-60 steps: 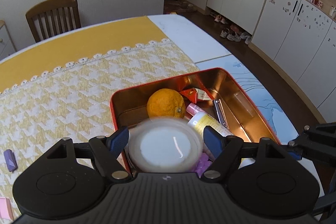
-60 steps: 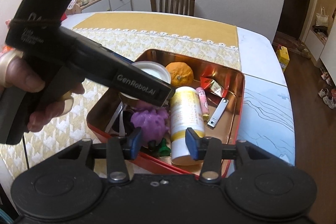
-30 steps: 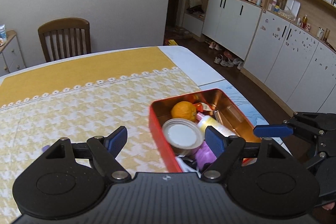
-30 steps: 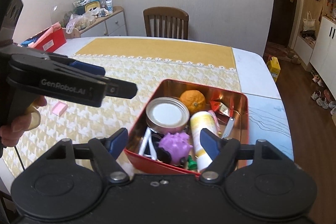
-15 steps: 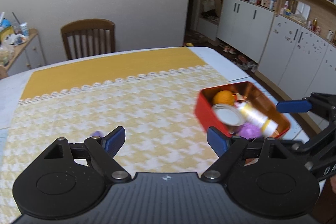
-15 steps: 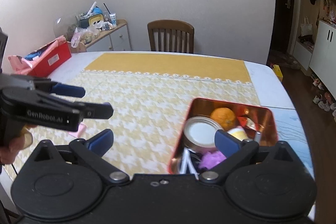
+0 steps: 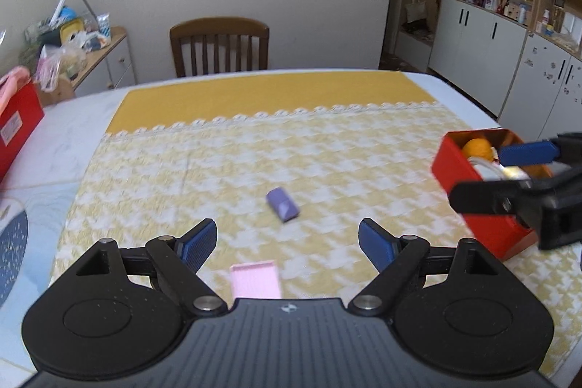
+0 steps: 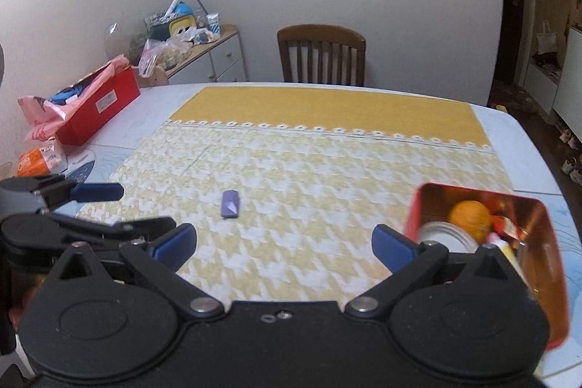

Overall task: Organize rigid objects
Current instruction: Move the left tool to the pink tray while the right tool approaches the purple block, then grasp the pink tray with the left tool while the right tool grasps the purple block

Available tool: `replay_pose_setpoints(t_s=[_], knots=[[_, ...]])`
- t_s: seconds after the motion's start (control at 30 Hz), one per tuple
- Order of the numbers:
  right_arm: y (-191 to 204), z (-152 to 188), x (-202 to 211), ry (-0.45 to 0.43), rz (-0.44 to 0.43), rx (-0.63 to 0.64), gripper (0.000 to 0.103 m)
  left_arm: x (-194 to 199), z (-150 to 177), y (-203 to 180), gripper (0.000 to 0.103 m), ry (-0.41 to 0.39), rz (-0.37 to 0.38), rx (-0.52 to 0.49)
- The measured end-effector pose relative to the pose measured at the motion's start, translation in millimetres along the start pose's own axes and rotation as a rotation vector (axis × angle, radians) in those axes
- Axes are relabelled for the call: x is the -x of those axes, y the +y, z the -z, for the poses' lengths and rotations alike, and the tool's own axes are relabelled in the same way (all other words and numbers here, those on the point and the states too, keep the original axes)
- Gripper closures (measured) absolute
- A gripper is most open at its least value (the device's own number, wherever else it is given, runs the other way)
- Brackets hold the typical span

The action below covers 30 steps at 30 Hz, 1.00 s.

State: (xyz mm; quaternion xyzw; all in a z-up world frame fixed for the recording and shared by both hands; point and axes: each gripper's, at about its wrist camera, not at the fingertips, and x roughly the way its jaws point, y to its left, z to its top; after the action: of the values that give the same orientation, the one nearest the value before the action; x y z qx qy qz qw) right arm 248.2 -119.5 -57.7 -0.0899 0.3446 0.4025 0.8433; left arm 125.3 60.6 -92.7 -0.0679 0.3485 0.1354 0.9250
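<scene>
hovering over the surface, the left tongs stand apart with nothing between the pads. a pink flat block lies just below them on the yellow patterned cloth; a small purple block rests on the cloth further ahead. the right tongs stand wide apart, empty, their jaws having just been opening. the purple block lies ahead of them, to the left. the red tin sits at the surface's right side, holding an orange and a white-lidded jar, among other items. a wooden chair stands beyond.
</scene>
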Motion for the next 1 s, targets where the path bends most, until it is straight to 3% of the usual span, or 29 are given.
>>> replay_pose_setpoints(t_s=[0.57,1.0], knots=[[49.1,-27.2,-105.1,0.132,-0.035,0.082,0.001,-48.5,36.2,25.2,0.018,0.102,-0.057,0.039],[64.8,-27.3,-162.1,0.222,-0.025,0.151,0.019,-66.5,46.7,23.5,0.018,0.124,-0.083,0.093]])
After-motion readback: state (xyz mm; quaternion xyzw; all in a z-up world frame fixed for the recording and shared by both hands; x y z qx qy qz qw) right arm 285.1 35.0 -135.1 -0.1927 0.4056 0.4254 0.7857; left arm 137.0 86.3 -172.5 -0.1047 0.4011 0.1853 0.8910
